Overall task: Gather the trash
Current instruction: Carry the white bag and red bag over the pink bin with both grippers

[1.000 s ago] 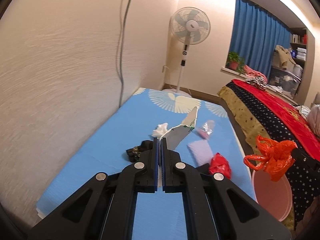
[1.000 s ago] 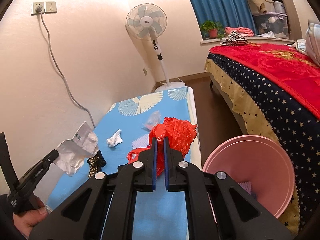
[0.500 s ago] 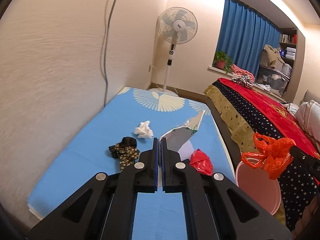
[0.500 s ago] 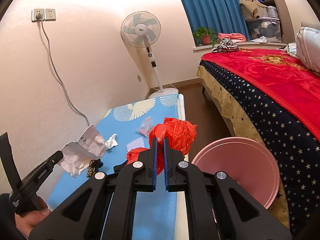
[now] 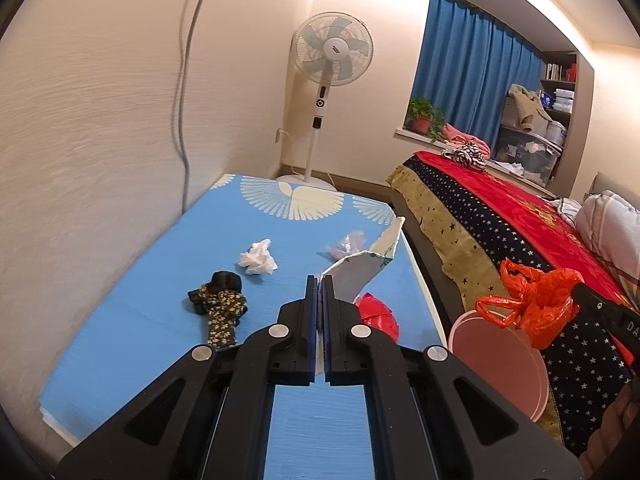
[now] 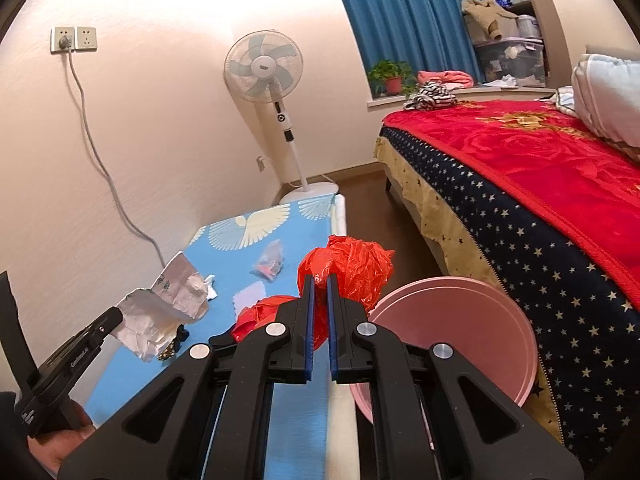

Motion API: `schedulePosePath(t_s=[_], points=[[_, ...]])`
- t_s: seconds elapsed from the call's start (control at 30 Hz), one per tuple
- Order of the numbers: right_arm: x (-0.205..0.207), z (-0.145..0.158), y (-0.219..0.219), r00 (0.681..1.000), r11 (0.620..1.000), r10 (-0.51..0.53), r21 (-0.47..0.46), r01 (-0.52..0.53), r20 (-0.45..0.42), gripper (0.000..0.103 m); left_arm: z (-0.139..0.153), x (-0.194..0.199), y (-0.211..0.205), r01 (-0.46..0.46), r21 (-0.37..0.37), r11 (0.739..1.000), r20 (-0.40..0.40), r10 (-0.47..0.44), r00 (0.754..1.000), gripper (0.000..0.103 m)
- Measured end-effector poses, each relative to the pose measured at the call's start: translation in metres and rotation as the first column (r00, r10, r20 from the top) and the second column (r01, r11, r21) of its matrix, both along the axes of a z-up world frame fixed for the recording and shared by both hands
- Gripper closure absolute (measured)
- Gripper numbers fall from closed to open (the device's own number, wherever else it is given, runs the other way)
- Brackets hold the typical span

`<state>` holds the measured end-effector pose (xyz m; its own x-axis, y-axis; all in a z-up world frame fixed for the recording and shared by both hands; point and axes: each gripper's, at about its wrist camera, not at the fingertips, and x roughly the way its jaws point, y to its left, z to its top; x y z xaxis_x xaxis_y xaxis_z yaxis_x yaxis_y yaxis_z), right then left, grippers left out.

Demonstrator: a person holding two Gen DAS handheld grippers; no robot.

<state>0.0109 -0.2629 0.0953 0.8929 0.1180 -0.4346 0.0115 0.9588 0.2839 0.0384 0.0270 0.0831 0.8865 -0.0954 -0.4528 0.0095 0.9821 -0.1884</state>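
Orange plastic bag point(image 6: 352, 268) pinched in right gripper point(image 6: 319, 280), jaws nearly closed on the crumpled film, held centre frame above the near rim of pink basin point(image 6: 472, 320) at lower right. Same bag at right edge of left wrist view, over the basin. Left gripper point(image 5: 319, 280) clamped fully shut on silver-white foil wrapper point(image 5: 360, 268), wrapper sticking up and right past the tips, centre frame. Still lying on blue mat point(image 5: 140, 280): white tissue wad point(image 5: 258, 258) centre left, dark floral cloth point(image 5: 220, 304) just below it, red bag point(image 5: 378, 314) right of the fingers, clear packet point(image 5: 346, 244) further up. Standing fan point(image 5: 332, 56) at top centre, bed point(image 6: 540, 184) at right.
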Motion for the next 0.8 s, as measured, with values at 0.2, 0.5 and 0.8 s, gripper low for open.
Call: schedulePosePath(t_s=[0.2, 0.5, 0.8], points=[[-0.001, -0.001, -0.004, 0.999, 0.999, -0.033, -0.009, 0.033, 0.006, 0.097, -0.002, 0.001, -0.005, 0.022, -0.001, 1.000, 0.007, -0.022, 1.000, 0.101], [0.001, -0.003, -0.012, 0.996, 0.996, -0.083, -0.022, 0.084, 0.017, 0.097, -0.006, 0.004, -0.016, 0.053, -0.002, 0.999, 0.015, -0.053, 0.998, 0.101], [0.000, -0.004, -0.022, 0.992, 0.992, -0.125, -0.027, 0.125, 0.020, 0.097, -0.007, 0.008, -0.034, 0.093, -0.007, 0.996, 0.023, -0.093, 0.995, 0.101]])
